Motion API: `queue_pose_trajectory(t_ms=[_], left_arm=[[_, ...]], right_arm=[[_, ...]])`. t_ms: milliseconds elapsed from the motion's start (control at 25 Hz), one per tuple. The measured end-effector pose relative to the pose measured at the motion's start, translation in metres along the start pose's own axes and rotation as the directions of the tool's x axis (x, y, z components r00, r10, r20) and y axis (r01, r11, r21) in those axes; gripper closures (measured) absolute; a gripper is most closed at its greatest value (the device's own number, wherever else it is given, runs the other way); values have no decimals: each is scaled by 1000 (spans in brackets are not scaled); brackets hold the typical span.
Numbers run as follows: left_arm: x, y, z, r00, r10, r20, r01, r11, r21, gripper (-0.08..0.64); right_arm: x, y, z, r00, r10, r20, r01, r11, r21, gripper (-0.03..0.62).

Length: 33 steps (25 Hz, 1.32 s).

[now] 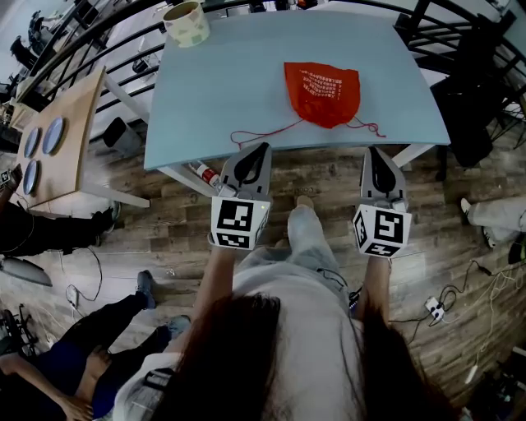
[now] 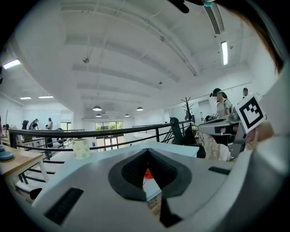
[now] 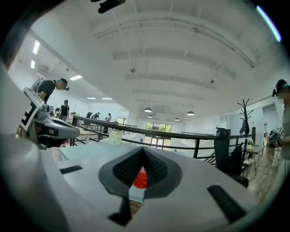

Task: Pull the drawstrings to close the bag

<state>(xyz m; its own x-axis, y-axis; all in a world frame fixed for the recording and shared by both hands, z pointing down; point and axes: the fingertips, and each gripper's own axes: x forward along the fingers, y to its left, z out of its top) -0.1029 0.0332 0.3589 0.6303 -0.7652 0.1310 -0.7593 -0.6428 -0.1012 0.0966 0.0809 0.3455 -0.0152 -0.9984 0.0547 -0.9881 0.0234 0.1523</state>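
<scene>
A red drawstring bag (image 1: 323, 93) lies on the pale blue table (image 1: 230, 82), right of its middle. One red drawstring (image 1: 263, 131) trails left to the front edge, and another (image 1: 370, 126) curls at the right. My left gripper (image 1: 261, 150) is shut and empty, its tip at the table's front edge near the left string's end. My right gripper (image 1: 375, 153) is also shut and empty, just below the right string. Each gripper view shows its jaws (image 2: 147, 152) (image 3: 143, 149) closed, with a sliver of the bag (image 2: 147, 174) (image 3: 141, 178) beyond them.
A roll of tape (image 1: 187, 23) stands at the table's far left corner. A wooden side table (image 1: 70, 123) with blue plates is at the left. People sit on the floor at lower left. Black railings run behind the table. Cables (image 1: 444, 300) lie on the floor at the right.
</scene>
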Motion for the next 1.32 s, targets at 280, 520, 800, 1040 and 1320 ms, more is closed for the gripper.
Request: queue_pose_trajectory(t_ms=[280, 520, 800, 1040, 1320], left_arm=[[-9, 0, -1, 1000, -1, 12, 1, 1000, -16, 545], [-10, -1, -3, 1000, -9, 7, 9, 1000, -24, 544], [-7, 0, 1, 1000, -20, 18, 21, 999, -38, 544], [2, -5, 6, 998, -49, 33, 50, 998, -43, 543], [17, -4, 13, 997, -57, 41, 59, 998, -38, 543]], right_arm=[[-7, 0, 7, 999, -43, 9, 43, 999, -13, 568], [-7, 7, 10, 999, -34, 6, 34, 999, -30, 568], [-4, 10, 15, 1000, -30, 7, 31, 999, -42, 568], [3, 8, 14, 999, -33, -2, 33, 998, -51, 568], [15, 5, 14, 999, -32, -8, 32, 998, -56, 568]])
